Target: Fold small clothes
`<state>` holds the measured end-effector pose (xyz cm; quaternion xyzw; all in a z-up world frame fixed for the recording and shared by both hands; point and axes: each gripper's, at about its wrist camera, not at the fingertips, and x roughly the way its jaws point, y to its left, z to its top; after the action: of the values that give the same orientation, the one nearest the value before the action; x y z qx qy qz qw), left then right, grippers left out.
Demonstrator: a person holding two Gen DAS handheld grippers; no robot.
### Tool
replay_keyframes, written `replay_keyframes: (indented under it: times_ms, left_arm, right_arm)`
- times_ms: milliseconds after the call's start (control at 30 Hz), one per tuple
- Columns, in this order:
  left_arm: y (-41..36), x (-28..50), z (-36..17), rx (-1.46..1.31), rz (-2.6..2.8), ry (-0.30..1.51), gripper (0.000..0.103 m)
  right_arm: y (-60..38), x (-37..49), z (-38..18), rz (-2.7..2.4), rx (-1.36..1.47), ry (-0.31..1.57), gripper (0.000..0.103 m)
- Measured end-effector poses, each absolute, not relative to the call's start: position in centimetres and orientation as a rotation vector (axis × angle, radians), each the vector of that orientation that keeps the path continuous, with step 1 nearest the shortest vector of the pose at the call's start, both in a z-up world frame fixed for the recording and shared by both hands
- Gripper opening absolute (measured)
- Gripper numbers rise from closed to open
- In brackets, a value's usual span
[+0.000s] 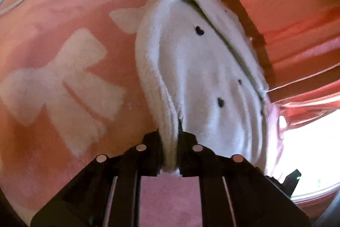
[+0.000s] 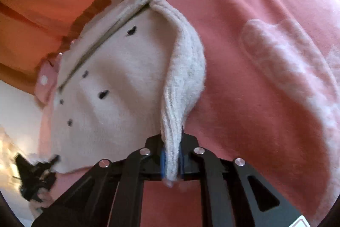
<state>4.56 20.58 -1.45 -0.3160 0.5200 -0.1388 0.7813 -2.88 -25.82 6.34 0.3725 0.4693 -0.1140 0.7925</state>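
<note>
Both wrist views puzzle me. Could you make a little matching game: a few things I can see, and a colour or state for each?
Things:
1. left claw
2. white knitted garment
3. blanket
4. small heart marks

Descriptions:
A. pink with pale bow shapes
B. dark, dotted over the white knit
C. shut on a ribbed edge
D. held up by both claws

Pairs: 1-C, 2-D, 3-A, 4-B

A small white fleecy garment [image 1: 197,82] with scattered dark heart-shaped spots fills the centre of the left wrist view, running from the bottom centre up to the upper middle. A dark seam line crosses it diagonally. Its thick ribbed hem is bunched into a ridge. In the right wrist view it [image 2: 110,88] lies left of centre.
</note>
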Motion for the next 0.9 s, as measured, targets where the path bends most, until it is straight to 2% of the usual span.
replay_keyframes:
  times_ms: [67,233,433,600,667,767,900]
  left_arm:
    - [21.2,3.5,0.9,-0.660,-0.320,1.049,0.007]
    - [23.4,-0.8,5.7,-0.643,-0.395,0.955,0.006]
    - [25.0,-9.8,7.4,-0.567,-0.442,0.999,0.006]
    - [26.1,-17.3,8.2,-0.609,-0.454,1.070,0.006]
    - [26.8,-16.9,10.8,-0.626,-0.470,1.009,0.006]
    - [25.1,-13.7,15.1,-0.502,-0.500,0.855,0.007]
    - [21.9,-3.8,16.7,-0.454,-0.469,0.733,0.007]
  right_arm:
    - [-25.9,-4.1,8.8,-0.226,0.778,0.925,0.008]
    - [-26.1,-9.1,12.9,-0.190,0.718,0.853,0.006]
    - [-24.0,-18.3,13.9,-0.158,0.593,0.930,0.006]
    - [-21.9,-25.2,15.1,-0.105,0.551,1.003,0.007]
    - [-22.6,-25.2,17.7,-0.078,0.557,0.924,0.007]
    - [-25.0,-21.9,20.9,-0.030,0.578,0.739,0.007]
    - [-29.5,-13.5,19.8,-0.069,0.681,0.603,0.007]
